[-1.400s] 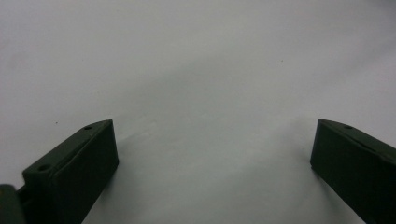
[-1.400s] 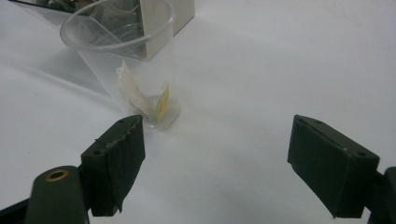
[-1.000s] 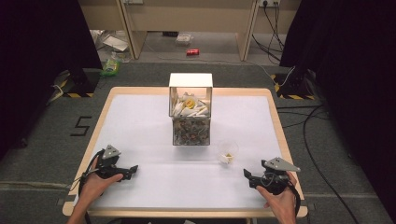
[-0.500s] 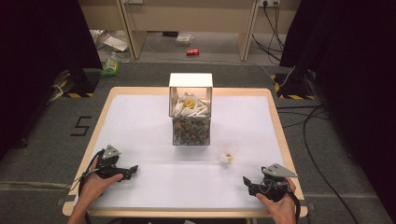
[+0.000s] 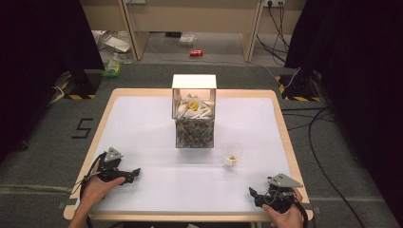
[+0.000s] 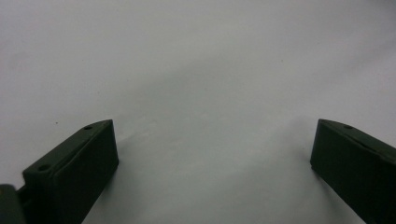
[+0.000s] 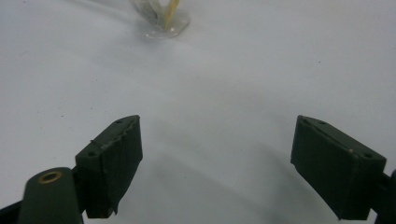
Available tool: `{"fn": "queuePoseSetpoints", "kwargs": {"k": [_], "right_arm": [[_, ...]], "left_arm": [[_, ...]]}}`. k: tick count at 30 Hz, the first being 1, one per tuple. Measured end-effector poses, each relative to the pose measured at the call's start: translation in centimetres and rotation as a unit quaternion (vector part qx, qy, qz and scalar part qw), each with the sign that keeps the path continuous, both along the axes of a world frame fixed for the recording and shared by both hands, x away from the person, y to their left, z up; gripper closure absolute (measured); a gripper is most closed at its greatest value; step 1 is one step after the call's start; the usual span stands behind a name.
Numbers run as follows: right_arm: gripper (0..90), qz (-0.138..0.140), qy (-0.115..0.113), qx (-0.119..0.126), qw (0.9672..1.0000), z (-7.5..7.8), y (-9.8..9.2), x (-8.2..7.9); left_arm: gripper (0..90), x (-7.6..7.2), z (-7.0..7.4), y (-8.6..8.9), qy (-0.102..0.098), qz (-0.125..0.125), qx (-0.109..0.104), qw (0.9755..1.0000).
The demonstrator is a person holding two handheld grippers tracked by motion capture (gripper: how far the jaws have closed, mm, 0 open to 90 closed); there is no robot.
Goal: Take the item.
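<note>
A clear cup [image 5: 232, 154] is lying tipped ahead of the right gripper [image 5: 253, 194], something yellow inside. Both that and the left gripper [image 5: 136, 172] are resting with jaws apart. The box [image 5: 194, 111] beyond is holding white pieces.

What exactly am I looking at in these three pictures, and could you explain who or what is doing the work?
No robot here: a person holds a two-jaw tool in each hand. The high view looks down on a white table; the left tool and right tool rest near its front edge. The other two pictures come from cameras riding on each tool, looking along its black jaws, which stand wide apart and hold nothing. On the table stand a clear box filled with small items and a small clear plastic cup, also seen ahead in the right gripper view.
</note>
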State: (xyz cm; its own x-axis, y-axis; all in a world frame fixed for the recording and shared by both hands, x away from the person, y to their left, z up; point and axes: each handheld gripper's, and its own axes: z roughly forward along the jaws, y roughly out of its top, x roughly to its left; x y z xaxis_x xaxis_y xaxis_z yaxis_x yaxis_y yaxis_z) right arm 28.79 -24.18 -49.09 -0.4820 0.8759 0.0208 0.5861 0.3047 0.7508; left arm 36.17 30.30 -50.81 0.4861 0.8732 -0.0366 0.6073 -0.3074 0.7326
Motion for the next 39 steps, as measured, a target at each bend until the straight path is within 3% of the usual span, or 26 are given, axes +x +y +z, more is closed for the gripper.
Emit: {"fn": "queuePoseSetpoints", "kwargs": {"k": [11,19,28,39], "right_arm": [[16.4,-0.003,0.013,-0.017,0.9998,-0.6,-0.3,-1.1],[15.9,-0.013,-0.009,-0.011,0.9998,-1.1,-0.3,-2.1],[15.9,-0.023,-0.018,-0.006,0.9995,-1.3,-0.3,-3.2],[15.8,-0.026,-0.022,-0.004,0.9994,-1.4,-0.3,-3.3]], "left_arm": [[0.1,0.0,0.0,0.0,0.000,0.000,0.001,1.0000],[0.1,0.0,0.0,0.0,0.000,0.000,0.001,1.0000],[0.0,0.0,0.0,0.0,0.000,0.000,0.002,1.0000],[0.0,0.0,0.0,0.0,0.000,0.000,0.002,1.0000]]}}
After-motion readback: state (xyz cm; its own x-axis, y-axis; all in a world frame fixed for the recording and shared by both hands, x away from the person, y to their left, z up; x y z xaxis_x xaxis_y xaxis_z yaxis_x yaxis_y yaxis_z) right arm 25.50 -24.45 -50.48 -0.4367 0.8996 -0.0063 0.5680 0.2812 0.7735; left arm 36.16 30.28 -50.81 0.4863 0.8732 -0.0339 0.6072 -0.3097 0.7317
